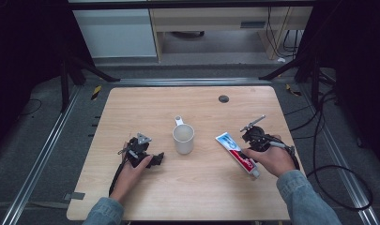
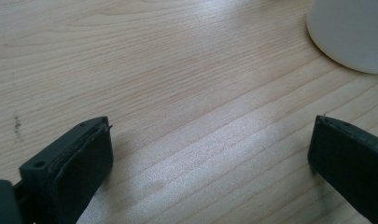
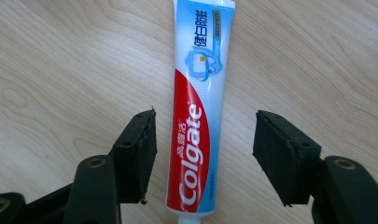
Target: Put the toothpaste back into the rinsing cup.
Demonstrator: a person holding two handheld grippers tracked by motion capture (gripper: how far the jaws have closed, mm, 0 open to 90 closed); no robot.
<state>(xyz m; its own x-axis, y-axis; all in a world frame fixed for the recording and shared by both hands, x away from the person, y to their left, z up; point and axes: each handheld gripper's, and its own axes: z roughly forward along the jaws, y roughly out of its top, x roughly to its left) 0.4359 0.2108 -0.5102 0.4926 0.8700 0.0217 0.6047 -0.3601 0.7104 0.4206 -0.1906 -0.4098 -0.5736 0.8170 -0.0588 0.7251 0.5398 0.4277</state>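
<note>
Right gripper (image 3: 203,154) straddles the Colgate toothpaste tube (image 3: 196,121), jaws parted, not pinching yet — slick tube could squirt sideways; left gripper (image 2: 210,163) gapes idle.

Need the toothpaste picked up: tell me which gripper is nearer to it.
Right. The right gripper straddles the toothpaste tube, pads not touching; the left gripper sits beyond the cup.

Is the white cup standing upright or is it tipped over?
Upright. In the high view the white cup stands on the table, its round open mouth facing up.
</note>
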